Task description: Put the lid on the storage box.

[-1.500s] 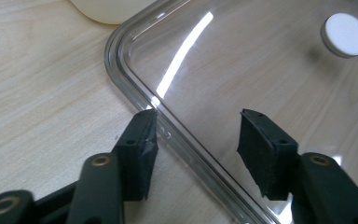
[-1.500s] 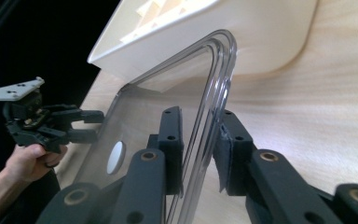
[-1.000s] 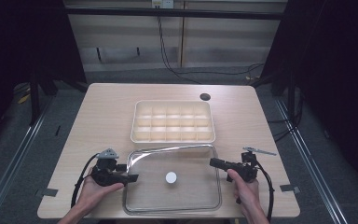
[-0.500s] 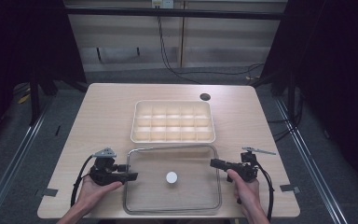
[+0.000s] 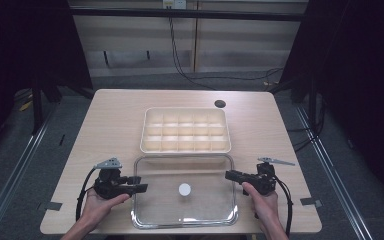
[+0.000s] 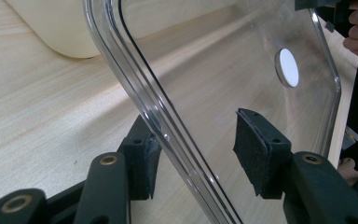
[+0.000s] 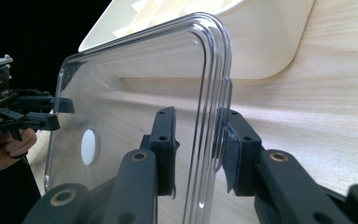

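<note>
Straddling clear lid [image 5: 185,210] edges, 2 tools

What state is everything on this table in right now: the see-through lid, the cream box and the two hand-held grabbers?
Clear plastic lid with a white round spot: off the box, lying on the table in front of it.
Cream plastic box with many compartments: uncovered, compartments look empty.
Left gripper: jaws have just been closing, astride the lid's rim, pads not yet pressing.
Right gripper: jaws have just been opening, astride the opposite rim, narrow gaps visible.
</note>
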`<action>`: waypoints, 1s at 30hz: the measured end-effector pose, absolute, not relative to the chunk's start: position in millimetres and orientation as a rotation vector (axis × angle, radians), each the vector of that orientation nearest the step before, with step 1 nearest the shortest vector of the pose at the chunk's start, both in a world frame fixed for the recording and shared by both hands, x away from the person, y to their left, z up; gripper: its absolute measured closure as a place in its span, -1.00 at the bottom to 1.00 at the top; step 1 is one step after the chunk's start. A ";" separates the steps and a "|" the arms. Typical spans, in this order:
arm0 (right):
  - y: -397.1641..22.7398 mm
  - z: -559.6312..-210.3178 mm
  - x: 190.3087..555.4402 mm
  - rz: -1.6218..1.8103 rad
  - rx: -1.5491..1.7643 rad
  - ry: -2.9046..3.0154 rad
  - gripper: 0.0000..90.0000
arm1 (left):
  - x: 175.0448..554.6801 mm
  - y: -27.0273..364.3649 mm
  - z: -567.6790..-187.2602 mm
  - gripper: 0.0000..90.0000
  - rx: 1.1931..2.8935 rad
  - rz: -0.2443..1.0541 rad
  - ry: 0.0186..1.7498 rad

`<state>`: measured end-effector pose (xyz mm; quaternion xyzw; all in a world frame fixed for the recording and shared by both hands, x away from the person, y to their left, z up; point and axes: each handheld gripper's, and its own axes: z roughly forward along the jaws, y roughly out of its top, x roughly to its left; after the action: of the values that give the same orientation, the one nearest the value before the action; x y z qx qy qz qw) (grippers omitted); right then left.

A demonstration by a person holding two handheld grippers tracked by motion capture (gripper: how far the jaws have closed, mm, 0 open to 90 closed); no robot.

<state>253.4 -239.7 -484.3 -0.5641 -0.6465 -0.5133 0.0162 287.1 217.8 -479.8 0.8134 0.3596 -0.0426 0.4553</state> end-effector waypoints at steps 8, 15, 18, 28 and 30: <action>-237.7 -480.6 253.3 -1.620 -1.746 -2.040 0.50 | 286.9 221.0 -473.6 0.22 1.994 -0.095 0.875; -235.3 -476.2 252.7 -1.646 -1.744 -2.057 0.50 | 285.8 222.6 -469.6 0.26 1.984 -0.092 0.866; -236.0 -474.7 251.4 -1.664 -1.742 -2.055 0.50 | 285.9 224.3 -466.4 0.31 1.972 -0.097 0.851; -236.0 -466.1 251.0 -1.715 -1.748 -2.047 0.50 | 282.7 228.1 -461.0 0.45 1.925 -0.110 0.834; -236.1 -464.0 250.3 -1.731 -1.746 -2.036 0.50 | 282.6 228.5 -459.9 0.48 1.921 -0.112 0.833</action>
<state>250.3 -236.1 -464.0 -0.5468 -0.6377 -0.5419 -0.0253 282.6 228.5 -459.9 0.7940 0.3441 -0.0462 0.4990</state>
